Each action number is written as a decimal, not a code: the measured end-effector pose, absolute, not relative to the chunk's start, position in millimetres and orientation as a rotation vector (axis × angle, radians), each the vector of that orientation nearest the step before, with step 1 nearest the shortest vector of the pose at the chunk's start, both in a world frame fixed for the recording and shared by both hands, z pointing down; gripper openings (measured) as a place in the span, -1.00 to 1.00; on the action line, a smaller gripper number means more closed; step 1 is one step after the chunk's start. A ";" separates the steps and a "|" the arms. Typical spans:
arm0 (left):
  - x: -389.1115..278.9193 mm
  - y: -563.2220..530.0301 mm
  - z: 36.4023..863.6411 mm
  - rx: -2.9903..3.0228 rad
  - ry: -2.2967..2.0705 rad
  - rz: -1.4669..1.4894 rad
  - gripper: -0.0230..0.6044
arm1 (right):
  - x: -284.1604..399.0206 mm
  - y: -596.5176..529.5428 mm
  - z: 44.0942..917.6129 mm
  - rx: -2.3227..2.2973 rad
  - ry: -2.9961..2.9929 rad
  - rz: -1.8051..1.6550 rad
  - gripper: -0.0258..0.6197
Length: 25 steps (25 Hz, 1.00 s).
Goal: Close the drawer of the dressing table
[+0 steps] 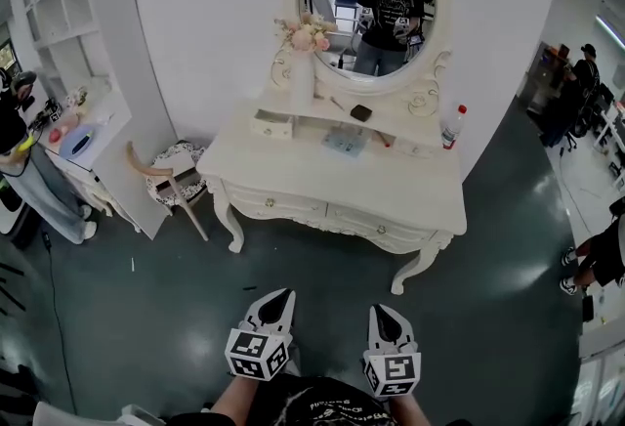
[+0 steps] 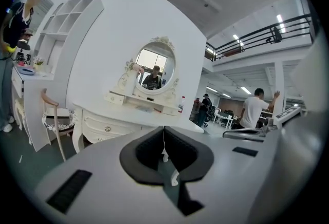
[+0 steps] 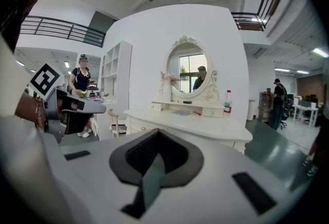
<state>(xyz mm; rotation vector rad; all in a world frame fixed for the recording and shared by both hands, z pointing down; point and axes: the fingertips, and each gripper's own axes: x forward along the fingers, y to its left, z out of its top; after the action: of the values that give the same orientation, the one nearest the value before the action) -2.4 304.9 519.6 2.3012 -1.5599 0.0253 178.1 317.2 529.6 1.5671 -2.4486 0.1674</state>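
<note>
Back from the dressing table (image 1: 293,165), left gripper (image 1: 284,295) and right gripper (image 1: 382,310) are hanging closed, empty — small drawer (image 1: 272,124) is seemingly sticking out, wanting a square push.

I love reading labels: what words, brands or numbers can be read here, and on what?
Nothing reads clearly.
Bottle label: too small.
Print on the person's black shirt: blurred.
Left marker cube and right marker cube: square patterns, no letters.

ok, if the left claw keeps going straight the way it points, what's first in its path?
Likely the dressing table, at its front. The left claw has only floor before it, though depth is unclear.
</note>
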 end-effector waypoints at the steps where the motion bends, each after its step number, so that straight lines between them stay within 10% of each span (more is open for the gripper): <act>1: -5.5 298.3 519.1 2.302 -1.559 0.026 -0.88 | 175.9 310.1 529.2 1.572 -2.448 0.170 -0.89; 25: -68.4 146.5 535.8 2.294 -1.475 0.102 -0.88 | 111.7 169.5 546.2 1.639 -2.349 0.294 -0.89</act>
<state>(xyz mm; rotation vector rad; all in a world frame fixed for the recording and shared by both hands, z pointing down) -68.4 146.5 535.8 2.2945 -1.4750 0.1015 111.7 169.5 546.2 1.6394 -2.3487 0.2940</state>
